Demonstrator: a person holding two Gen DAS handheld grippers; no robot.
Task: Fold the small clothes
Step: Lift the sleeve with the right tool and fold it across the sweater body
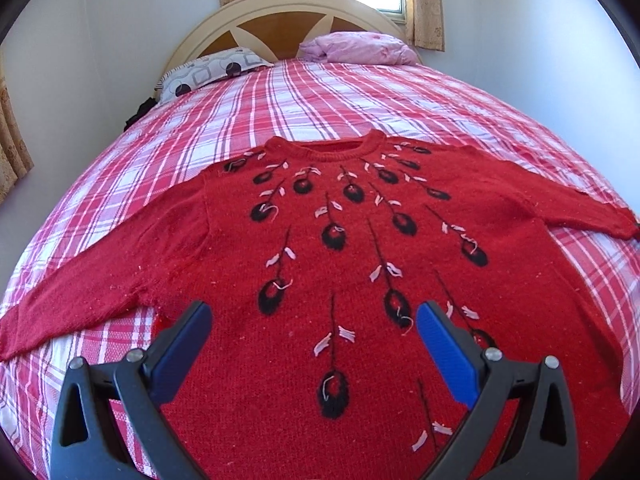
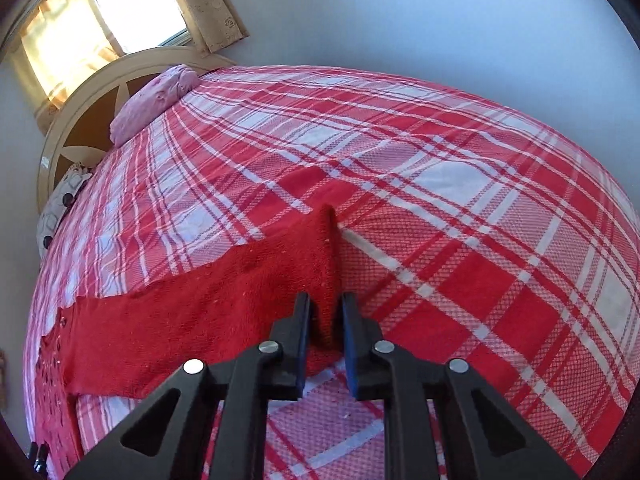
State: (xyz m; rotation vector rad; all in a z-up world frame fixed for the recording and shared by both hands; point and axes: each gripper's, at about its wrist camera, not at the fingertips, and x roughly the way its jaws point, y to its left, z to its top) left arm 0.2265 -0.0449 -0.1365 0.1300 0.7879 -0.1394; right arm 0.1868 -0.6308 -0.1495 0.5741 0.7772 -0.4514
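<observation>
Wool from the sleeve end (image 2: pixel 320 264) is bunched between the pads of our right gripper (image 2: pixel 326 320), low in the middle of the right wrist view, so we judge we have pinched it ready to fold that arm inward. Our left gripper (image 1: pixel 314 334) hangs wide apart and empty over the hem of the red sweater (image 1: pixel 340 248), which lies face up and spread flat across the lower half of the left wrist view on the checked bedsheet (image 1: pixel 280 96), probably waiting to steady the body.
</observation>
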